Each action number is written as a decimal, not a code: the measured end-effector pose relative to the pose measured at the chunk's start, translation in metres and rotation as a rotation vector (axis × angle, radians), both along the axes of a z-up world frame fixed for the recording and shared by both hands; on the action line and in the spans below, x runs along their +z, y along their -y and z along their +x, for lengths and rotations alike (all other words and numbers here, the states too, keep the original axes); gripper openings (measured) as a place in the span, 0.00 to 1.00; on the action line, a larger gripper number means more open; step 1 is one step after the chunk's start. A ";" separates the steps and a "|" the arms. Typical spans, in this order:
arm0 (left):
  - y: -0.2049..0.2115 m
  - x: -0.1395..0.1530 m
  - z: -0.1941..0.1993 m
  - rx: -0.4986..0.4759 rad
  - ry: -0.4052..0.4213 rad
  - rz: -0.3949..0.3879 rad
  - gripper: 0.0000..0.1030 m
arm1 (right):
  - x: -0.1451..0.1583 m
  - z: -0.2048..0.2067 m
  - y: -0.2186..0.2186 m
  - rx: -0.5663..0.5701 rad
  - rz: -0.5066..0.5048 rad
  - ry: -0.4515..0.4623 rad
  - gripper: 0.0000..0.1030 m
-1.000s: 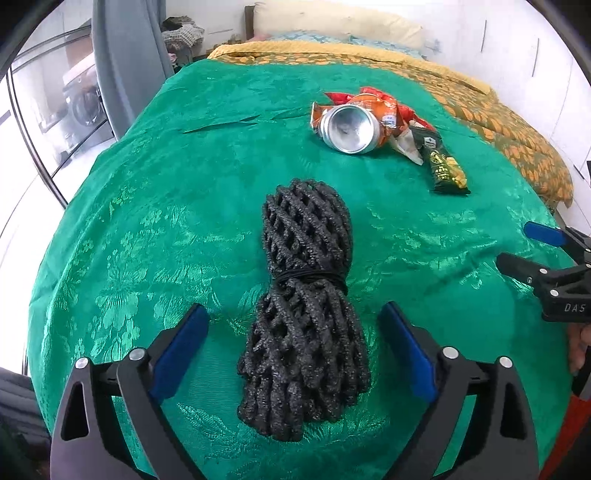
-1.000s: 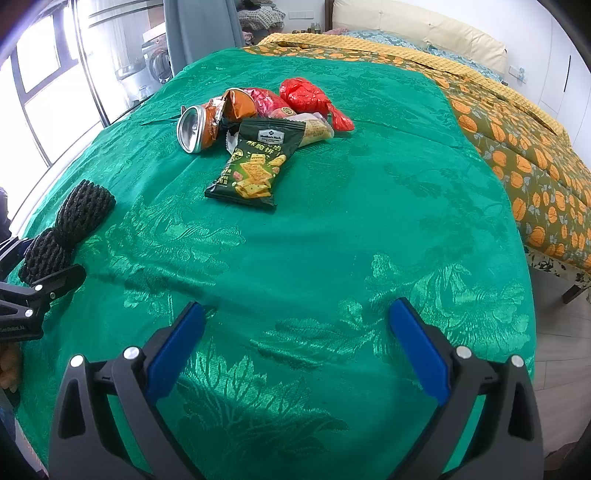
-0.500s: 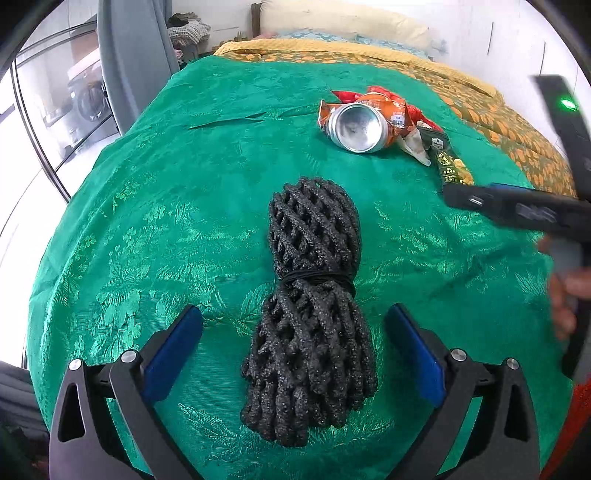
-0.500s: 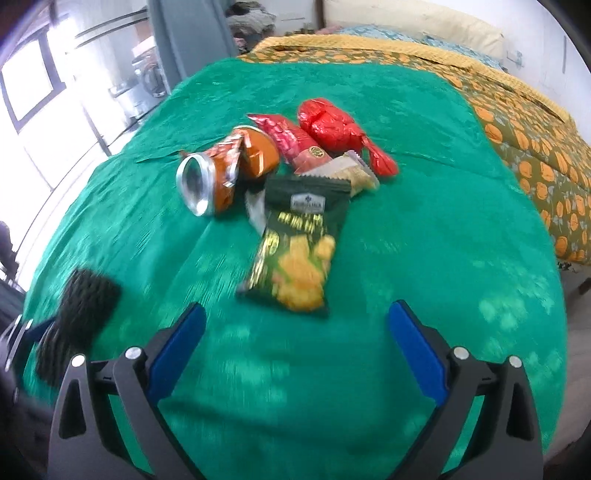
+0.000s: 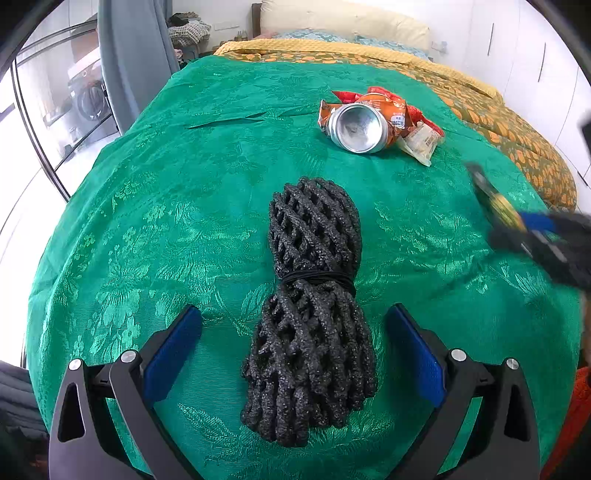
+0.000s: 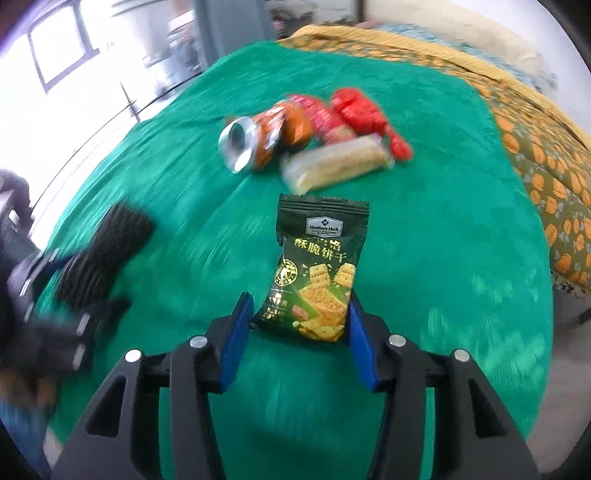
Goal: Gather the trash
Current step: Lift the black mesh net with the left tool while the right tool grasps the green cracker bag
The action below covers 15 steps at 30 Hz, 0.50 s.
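My right gripper (image 6: pixel 300 317) is shut on the lower end of a dark green cracker packet (image 6: pixel 317 266), held above the green bedspread (image 6: pixel 443 221). Behind it lie a crushed can (image 6: pixel 243 146), red wrappers (image 6: pixel 354 110) and a clear snack pack (image 6: pixel 336 166). My left gripper (image 5: pixel 293 345) is open, its blue pads either side of a black foam net bundle (image 5: pixel 314 295) that lies on the spread. The can (image 5: pixel 356 127) and wrappers (image 5: pixel 406 114) lie beyond it. The right gripper with the packet (image 5: pixel 502 210) shows blurred at the right edge of the left wrist view.
An orange patterned quilt (image 5: pixel 498 122) covers the bed's right side, with pillows (image 5: pixel 343 22) at the head. A grey curtain (image 5: pixel 133 55) and glass door (image 5: pixel 55 110) stand at the left. The bed edge drops off at the right (image 6: pixel 561 295).
My right gripper moved forward to the green cracker packet, closed on it and lifted it away from the pile. The left gripper stayed open around the black net.
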<state>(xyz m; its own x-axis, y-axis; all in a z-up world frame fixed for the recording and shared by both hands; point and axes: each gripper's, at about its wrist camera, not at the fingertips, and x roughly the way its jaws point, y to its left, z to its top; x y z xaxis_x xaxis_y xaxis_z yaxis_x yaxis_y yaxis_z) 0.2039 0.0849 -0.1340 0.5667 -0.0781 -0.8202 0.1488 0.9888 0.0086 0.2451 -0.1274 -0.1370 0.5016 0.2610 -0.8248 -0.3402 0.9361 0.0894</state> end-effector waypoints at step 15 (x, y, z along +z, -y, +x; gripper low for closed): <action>-0.001 0.000 0.000 -0.001 -0.001 -0.004 0.95 | -0.019 -0.094 0.008 0.025 -0.009 0.055 0.67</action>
<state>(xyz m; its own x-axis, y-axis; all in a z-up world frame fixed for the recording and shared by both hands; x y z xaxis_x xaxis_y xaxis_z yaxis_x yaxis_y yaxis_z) 0.2039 0.0859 -0.1338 0.5661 -0.0815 -0.8203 0.1493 0.9888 0.0048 0.1515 -0.1352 -0.1558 0.5399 0.2668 -0.7983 -0.3680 0.9278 0.0612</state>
